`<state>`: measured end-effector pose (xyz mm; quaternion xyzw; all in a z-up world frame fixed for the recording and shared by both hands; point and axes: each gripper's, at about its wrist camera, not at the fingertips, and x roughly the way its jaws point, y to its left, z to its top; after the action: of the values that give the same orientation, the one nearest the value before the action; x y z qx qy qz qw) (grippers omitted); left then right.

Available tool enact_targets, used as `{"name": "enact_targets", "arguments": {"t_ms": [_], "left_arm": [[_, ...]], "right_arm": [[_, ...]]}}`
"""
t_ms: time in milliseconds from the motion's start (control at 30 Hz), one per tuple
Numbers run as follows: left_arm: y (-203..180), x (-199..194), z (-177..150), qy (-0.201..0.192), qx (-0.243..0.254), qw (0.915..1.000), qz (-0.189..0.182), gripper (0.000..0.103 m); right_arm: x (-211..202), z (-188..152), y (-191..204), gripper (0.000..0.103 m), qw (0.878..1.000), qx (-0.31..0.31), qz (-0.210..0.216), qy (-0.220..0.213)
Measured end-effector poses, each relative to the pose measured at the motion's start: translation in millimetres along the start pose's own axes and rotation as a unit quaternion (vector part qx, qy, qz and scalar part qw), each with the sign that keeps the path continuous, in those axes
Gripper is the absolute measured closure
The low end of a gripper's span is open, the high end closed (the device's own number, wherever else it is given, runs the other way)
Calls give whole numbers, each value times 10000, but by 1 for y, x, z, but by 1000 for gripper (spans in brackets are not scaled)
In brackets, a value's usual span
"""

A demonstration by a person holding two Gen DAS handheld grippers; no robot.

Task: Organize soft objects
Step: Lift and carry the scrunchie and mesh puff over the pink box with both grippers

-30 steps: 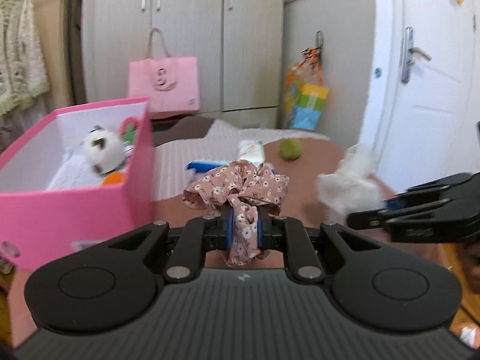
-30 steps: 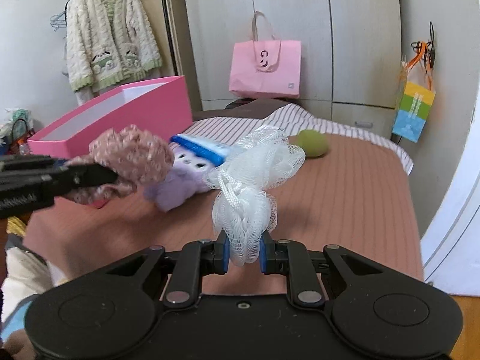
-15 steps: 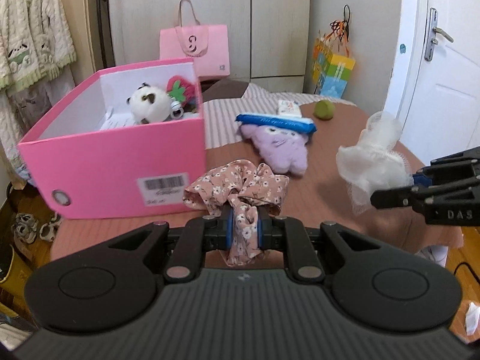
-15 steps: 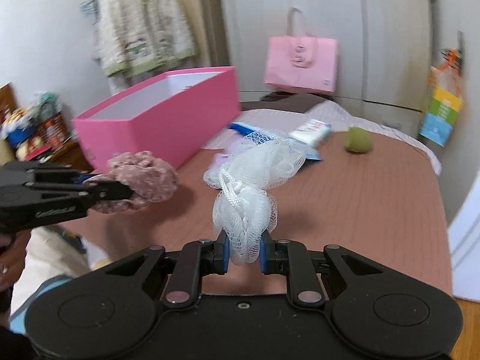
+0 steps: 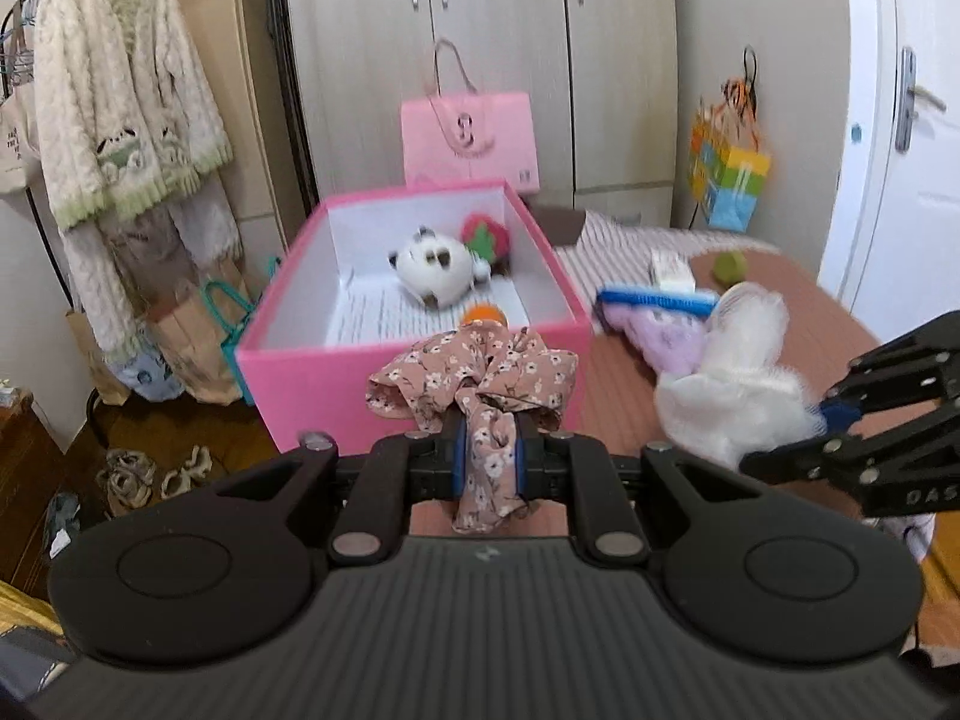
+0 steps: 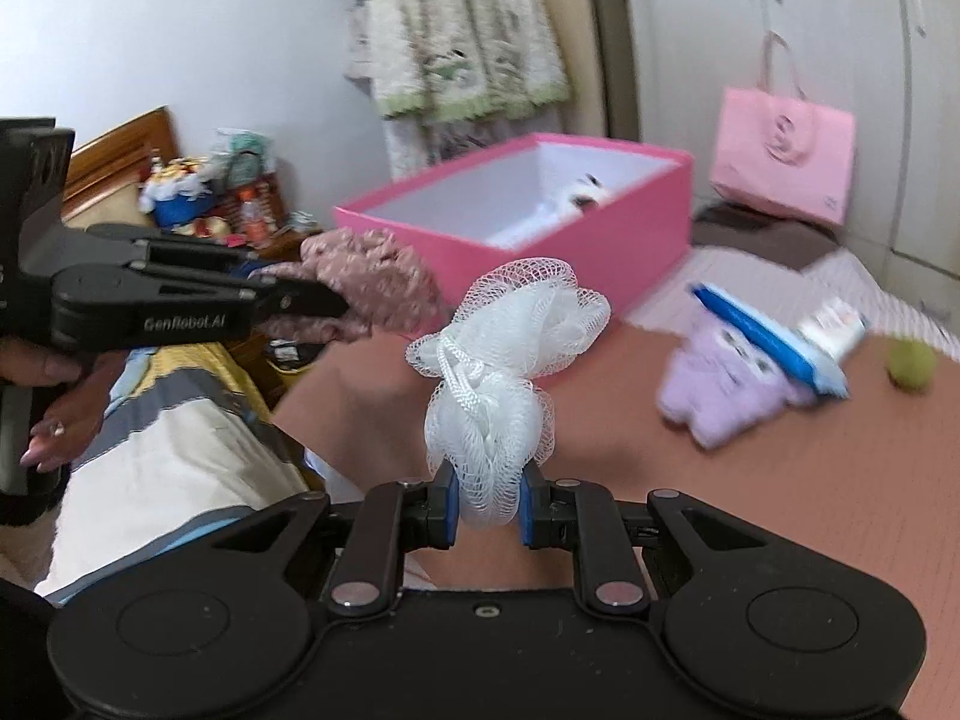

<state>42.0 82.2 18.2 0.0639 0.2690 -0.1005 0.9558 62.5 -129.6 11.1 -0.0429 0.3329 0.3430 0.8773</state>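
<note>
My left gripper (image 5: 489, 459) is shut on a pink floral scrunchie (image 5: 474, 378), held in the air just before the near wall of the open pink box (image 5: 414, 354). My right gripper (image 6: 489, 507) is shut on a white mesh bath pouf (image 6: 507, 354), raised over the brown table (image 6: 780, 510). In the left wrist view the pouf (image 5: 738, 384) and right gripper (image 5: 810, 426) show at the right. In the right wrist view the scrunchie (image 6: 372, 282) and left gripper (image 6: 336, 303) show at the left. Inside the box lie a white plush (image 5: 432, 267) and a red strawberry toy (image 5: 483, 237).
A purple plush (image 6: 729, 387) lies on the table under a blue pack (image 6: 774, 339), with a green ball (image 6: 912, 363) and a small white packet (image 6: 837, 321) farther back. A pink bag (image 5: 468, 135) stands behind the box. A cardigan (image 5: 120, 120) hangs at the left. A person's hand (image 6: 48, 396) grips the left handle.
Both grippers have risen and pulled back from the table, each keeping its load. The box's inside now shows from above, and the right wrist view has swung left toward the box.
</note>
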Motion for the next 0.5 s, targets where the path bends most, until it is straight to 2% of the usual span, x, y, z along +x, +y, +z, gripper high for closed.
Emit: {"name": "enact_targets", "arguments": {"t_ms": [267, 500], "left_arm": [[23, 4, 29, -22, -177, 9986, -503, 89], [43, 30, 55, -192, -231, 9987, -423, 89]], "right_arm": [[8, 46, 13, 81, 9991, -280, 153, -268], [39, 85, 1, 81, 9991, -228, 88, -352]]}}
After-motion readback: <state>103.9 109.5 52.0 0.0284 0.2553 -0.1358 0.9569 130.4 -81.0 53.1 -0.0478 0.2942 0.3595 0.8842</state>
